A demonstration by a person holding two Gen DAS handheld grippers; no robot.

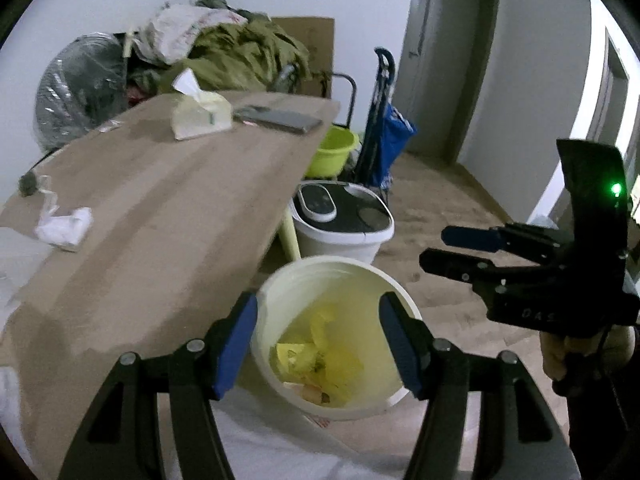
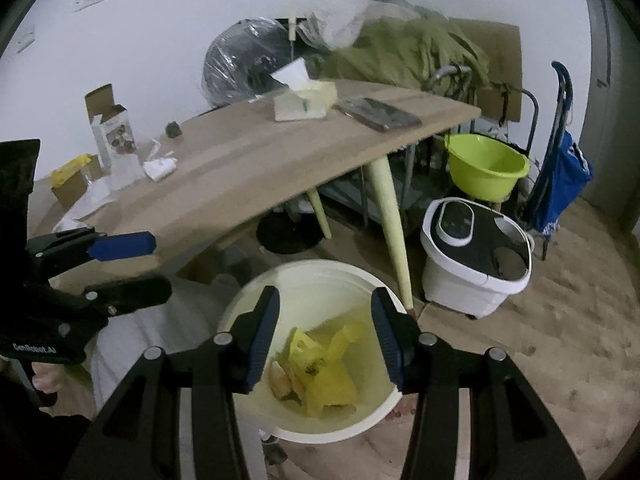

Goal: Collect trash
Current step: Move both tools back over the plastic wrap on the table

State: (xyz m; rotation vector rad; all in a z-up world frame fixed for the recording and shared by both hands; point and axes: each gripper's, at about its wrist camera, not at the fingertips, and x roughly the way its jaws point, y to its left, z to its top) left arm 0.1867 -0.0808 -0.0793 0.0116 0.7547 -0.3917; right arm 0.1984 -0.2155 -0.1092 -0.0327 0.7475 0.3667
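I have both tools over the white trash bucket [image 1: 336, 336], which stands on the floor just off the near edge of the counter [image 1: 160, 216]. The left hand-held gripper [image 1: 318, 340] has its blue pads spread apart with nothing between them; through the gap I look straight down into the bucket. The right hand-held gripper [image 2: 324, 338] is also parted and empty, its pads framing the same bucket [image 2: 320, 292] from the other side. In the left view the right tool shows at 3 o'clock, side-on, with a green light lit on its body.

Inside the bucket lies a crumpled yellow bag [image 2: 324, 364] with some brownish scraps beside it at about 8 o'clock of the bag; what they are I cannot tell.

On the counter more rubbish remains: a crumpled white tissue [image 1: 64, 226] at 9 o'clock in the left view, with a small dark lump [image 1: 28, 184] just above it near the edge. Farther back sit a tissue pack [image 1: 200, 114] and a flat grey device [image 1: 278, 118] to its right. In the right view I also see an opened small carton [image 2: 110, 128] and a yellow package [image 2: 70, 168] at the counter's left end.

Beyond the bucket, at 1 o'clock, stand a white foot bath [image 2: 476, 256], a green basin [image 2: 486, 166] and a blue trolley bag [image 2: 560, 188].
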